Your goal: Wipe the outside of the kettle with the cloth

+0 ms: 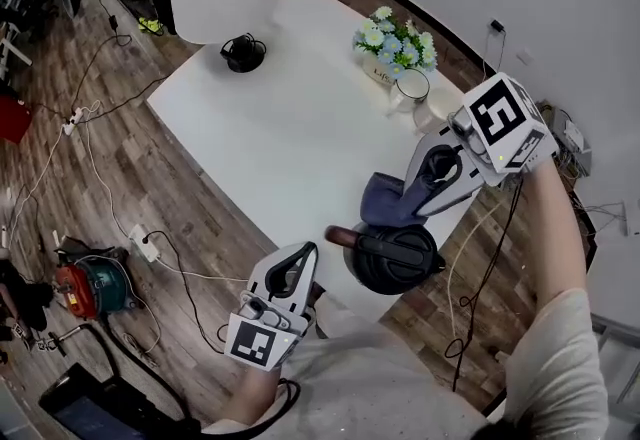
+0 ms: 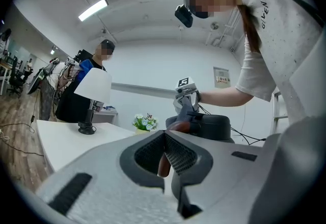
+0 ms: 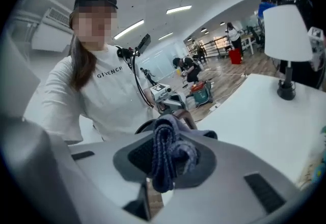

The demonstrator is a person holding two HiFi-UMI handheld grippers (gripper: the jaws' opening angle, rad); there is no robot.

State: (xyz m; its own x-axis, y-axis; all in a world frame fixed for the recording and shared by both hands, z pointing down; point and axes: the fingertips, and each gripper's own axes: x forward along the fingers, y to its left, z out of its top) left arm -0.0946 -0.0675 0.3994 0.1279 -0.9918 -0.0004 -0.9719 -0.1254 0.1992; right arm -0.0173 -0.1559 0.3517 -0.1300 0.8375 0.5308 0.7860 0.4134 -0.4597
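Head view: black kettle (image 1: 395,263), lower centre, at the near edge of the white surface (image 1: 280,128). Its brown handle (image 1: 340,236) points frame-left. Left gripper (image 1: 305,253) sits at the handle. Right gripper (image 1: 415,196) holds a blue cloth (image 1: 382,200) against the kettle's upper side.
Left gripper view: fingers (image 2: 183,154) closed on the handle.
Right gripper view: fingers (image 3: 137,154) clamped on the bunched cloth.

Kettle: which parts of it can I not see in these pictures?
- Head view: kettle sides and base, seen from above; cloth in the right hand-held gripper covers its far edge.
- Left gripper view: its lower body, behind the left hand-held gripper.
- Right gripper view: nearly all of it, behind the cloth.
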